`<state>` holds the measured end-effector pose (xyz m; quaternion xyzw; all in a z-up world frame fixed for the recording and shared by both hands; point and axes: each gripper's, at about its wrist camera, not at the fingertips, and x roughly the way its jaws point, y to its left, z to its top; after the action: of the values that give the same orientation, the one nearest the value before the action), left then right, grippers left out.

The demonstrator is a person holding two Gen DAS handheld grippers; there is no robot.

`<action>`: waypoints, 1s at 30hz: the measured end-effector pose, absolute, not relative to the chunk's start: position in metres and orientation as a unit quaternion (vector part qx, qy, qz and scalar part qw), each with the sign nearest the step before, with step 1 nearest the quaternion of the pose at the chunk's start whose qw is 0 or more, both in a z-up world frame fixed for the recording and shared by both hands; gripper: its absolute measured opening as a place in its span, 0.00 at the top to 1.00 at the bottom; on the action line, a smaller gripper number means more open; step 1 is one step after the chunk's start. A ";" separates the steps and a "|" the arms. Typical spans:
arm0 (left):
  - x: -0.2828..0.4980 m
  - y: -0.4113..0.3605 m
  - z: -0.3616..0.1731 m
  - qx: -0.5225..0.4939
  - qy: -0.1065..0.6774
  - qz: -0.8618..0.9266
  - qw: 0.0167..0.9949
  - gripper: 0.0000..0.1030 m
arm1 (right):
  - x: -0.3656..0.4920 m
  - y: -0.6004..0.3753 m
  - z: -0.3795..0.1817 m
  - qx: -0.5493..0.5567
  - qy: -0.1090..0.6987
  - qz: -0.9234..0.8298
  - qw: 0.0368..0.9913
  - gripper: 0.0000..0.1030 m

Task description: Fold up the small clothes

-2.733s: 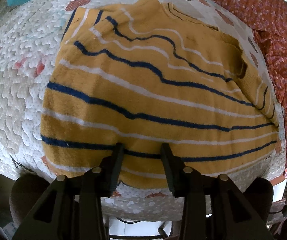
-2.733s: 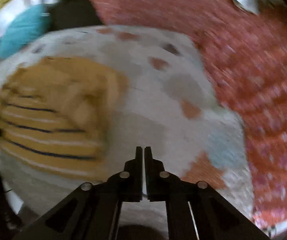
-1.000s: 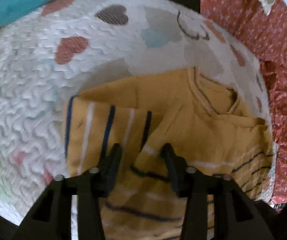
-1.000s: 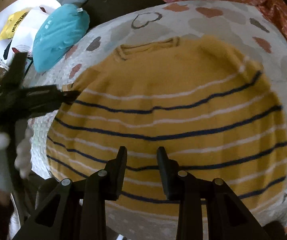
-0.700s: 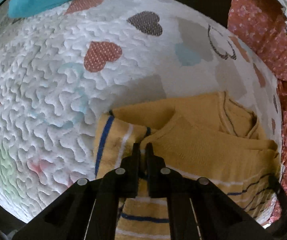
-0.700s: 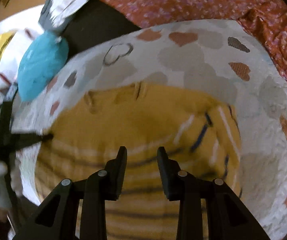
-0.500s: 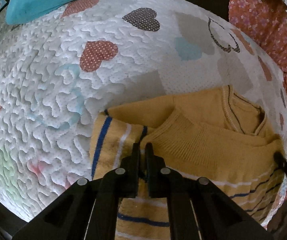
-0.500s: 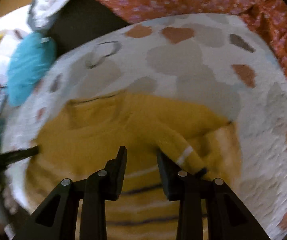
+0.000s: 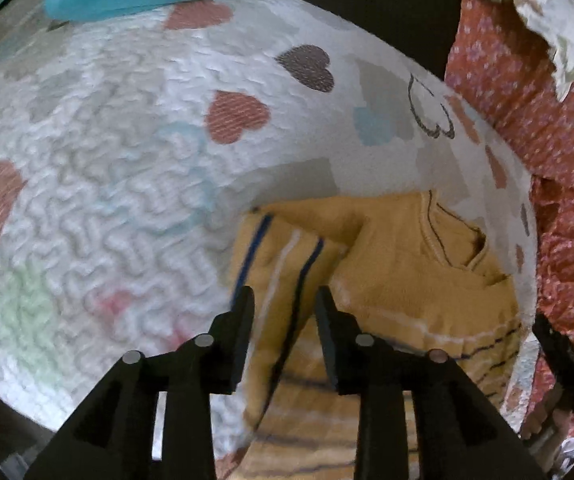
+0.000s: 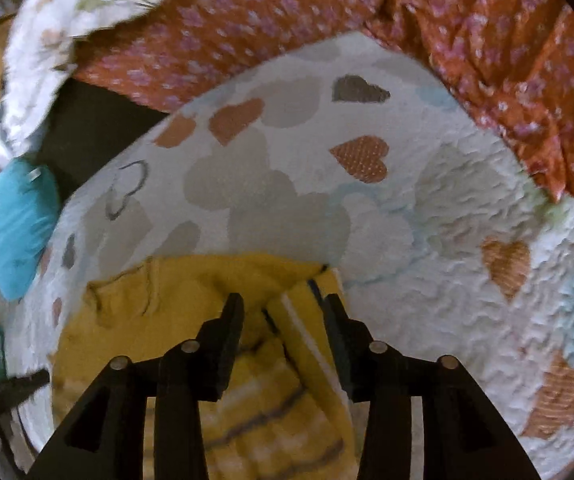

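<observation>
Both grippers are opening: the left gripper (image 9: 285,294) and right gripper (image 10: 283,300) are spreading their fingers above the yellow striped sweater (image 9: 399,280), gripping nothing. It is lying folded on a heart-print quilt (image 10: 427,208), beside an orange floral cloth (image 10: 287,12).

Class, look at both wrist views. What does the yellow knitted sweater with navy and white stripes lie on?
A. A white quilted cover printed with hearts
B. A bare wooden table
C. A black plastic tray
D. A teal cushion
A: the yellow knitted sweater with navy and white stripes lies on the white quilted cover printed with hearts, which surrounds it in both views.
</observation>
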<state>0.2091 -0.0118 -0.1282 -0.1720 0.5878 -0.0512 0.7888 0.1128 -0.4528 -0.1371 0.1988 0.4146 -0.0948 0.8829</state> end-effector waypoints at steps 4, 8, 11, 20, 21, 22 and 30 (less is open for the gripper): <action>0.168 0.001 -0.132 -0.196 0.588 -0.050 0.783 0.66 | 0.067 -0.430 -0.122 0.199 0.390 -0.046 0.898 0.46; 0.132 0.000 -0.150 -0.224 0.593 -0.043 0.772 0.60 | 0.034 -0.397 -0.139 0.182 0.404 -0.008 0.896 0.45; 0.113 0.003 -0.171 -0.256 0.603 -0.035 0.755 0.51 | 0.027 -0.388 -0.168 0.191 0.427 -0.013 0.884 0.45; 0.096 0.007 -0.165 -0.248 0.600 -0.016 0.761 0.49 | 0.006 -0.420 -0.197 0.270 0.435 -0.046 0.858 0.45; 0.093 0.009 -0.161 -0.248 0.596 -0.017 0.763 0.49 | 0.003 -0.421 -0.193 0.269 0.431 -0.047 0.860 0.45; 0.091 0.010 -0.158 -0.249 0.593 -0.019 0.765 0.49 | -0.002 -0.423 -0.188 0.266 0.425 -0.048 0.864 0.45; 0.070 0.012 -0.163 -0.279 0.589 -0.026 0.758 0.49 | -0.032 -0.425 -0.162 0.263 0.394 -0.050 0.879 0.43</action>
<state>0.0697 0.0118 -0.1627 -0.2789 0.5894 -0.0260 0.7577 -0.0320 -0.4250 -0.1622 0.2627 0.3937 -0.0504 0.8794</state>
